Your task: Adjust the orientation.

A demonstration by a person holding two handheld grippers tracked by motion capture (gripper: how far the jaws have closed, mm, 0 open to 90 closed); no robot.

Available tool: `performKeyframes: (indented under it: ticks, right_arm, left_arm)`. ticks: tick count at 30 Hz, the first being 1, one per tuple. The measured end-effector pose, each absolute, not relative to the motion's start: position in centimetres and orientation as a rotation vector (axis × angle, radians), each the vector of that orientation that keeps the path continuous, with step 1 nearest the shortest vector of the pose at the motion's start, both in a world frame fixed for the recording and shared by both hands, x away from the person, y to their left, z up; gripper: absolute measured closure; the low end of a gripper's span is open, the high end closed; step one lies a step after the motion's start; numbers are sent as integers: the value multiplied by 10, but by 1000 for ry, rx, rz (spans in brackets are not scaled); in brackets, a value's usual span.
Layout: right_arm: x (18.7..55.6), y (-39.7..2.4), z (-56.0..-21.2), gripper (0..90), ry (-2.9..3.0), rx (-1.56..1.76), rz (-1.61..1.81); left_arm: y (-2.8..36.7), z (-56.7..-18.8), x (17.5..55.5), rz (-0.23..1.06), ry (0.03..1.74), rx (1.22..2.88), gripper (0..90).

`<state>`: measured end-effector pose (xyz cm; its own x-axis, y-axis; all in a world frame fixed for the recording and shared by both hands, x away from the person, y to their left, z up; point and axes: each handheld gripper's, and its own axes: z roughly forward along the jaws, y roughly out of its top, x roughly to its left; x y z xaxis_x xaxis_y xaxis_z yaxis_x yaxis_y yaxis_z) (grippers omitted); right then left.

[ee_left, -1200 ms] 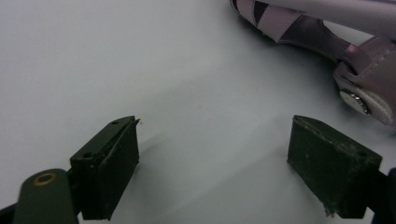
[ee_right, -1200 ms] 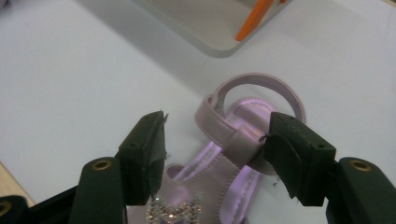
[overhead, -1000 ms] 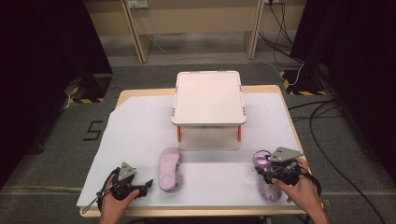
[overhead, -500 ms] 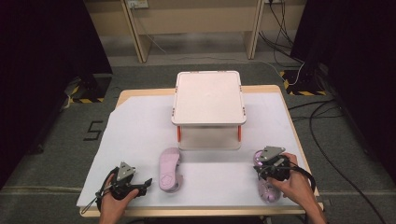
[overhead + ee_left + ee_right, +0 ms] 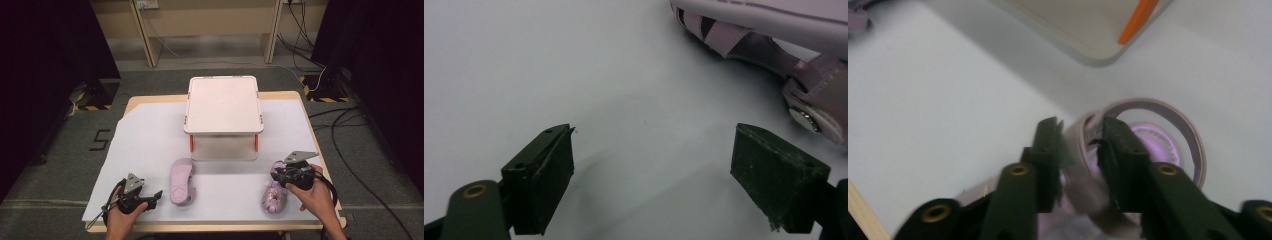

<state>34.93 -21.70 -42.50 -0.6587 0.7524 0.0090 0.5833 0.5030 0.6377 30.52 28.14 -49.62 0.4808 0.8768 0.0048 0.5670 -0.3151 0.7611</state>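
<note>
Two pink-purple sandals lie on the white-covered table. One sandal rests sole up left of centre; its straps and buckle appear in the left gripper view. My left gripper sits to its left, open and empty, low over the cloth. The other sandal lies at the right front. My right gripper is at its heel end, shut on the sandal's heel strap, which passes between the jaws.
A white two-level rack with orange legs stands at the table's middle back, close behind the right sandal. The table's wooden edge runs near the right gripper. Cables trail on the floor at the right.
The right hand has shifted slightly left and forward over the right sandal's heel. The left gripper and the sole-up sandal have stayed put.
</note>
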Motion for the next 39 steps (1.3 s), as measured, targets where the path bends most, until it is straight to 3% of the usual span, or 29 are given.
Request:
performKeyframes:
  ticks: [7,11,12,13,14,19,20,24,39]
  right_arm:
    - [332,-235,-424,487,2510,1174,977]
    - [322,-240,-420,406,2551,1136,943]
    - [318,-242,-423,325,2593,1124,848]
    - [318,-242,-423,325,2593,1124,848]
    - [317,-248,-427,473,2631,1086,804]
    - [317,-257,-434,587,2649,1077,885]
    - [317,-258,-432,674,2633,1066,896]
    - [315,-250,-426,792,2575,1086,995]
    - [334,-187,-415,823,2417,1143,1405]
  left_arm:
    - [280,-496,305,548,1185,2013,169]
    - [280,-496,305,529,1188,2007,169]
    - [279,-496,305,528,1187,2009,169]
    - [279,-496,305,528,1187,2009,169]
    - [278,-496,305,529,1183,2007,169]
    - [277,-497,305,521,1183,2016,169]
    - [276,-497,305,521,1184,2012,170]
    - [277,-497,305,525,1183,2008,173]
    - [279,-495,305,528,1182,1993,175]
